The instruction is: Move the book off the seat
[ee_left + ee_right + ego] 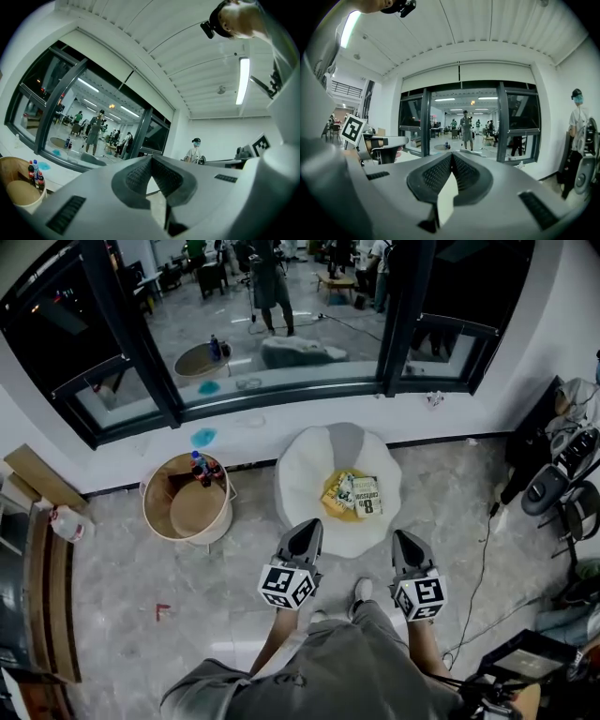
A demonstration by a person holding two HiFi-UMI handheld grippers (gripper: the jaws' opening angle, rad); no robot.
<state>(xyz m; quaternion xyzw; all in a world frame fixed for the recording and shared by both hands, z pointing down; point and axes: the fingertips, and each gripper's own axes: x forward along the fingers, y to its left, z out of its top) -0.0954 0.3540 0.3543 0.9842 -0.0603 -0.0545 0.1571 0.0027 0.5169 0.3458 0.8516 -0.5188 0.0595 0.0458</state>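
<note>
White seat is cradling the book in its yellow hollow, so the left gripper and right gripper are hovering just short, fingers together, empty.

Hidden, cropped, too small
The left gripper and right gripper cover the near rim of the white seat; print on the book is too small to read; dark gear is cropped at the lower right corner

Office-like lab studio, dark-framed glass partition ahead of the left gripper, people standing in the workroom beyond it, marble-look tiled floor beneath, ceiling strip light overhead
</note>
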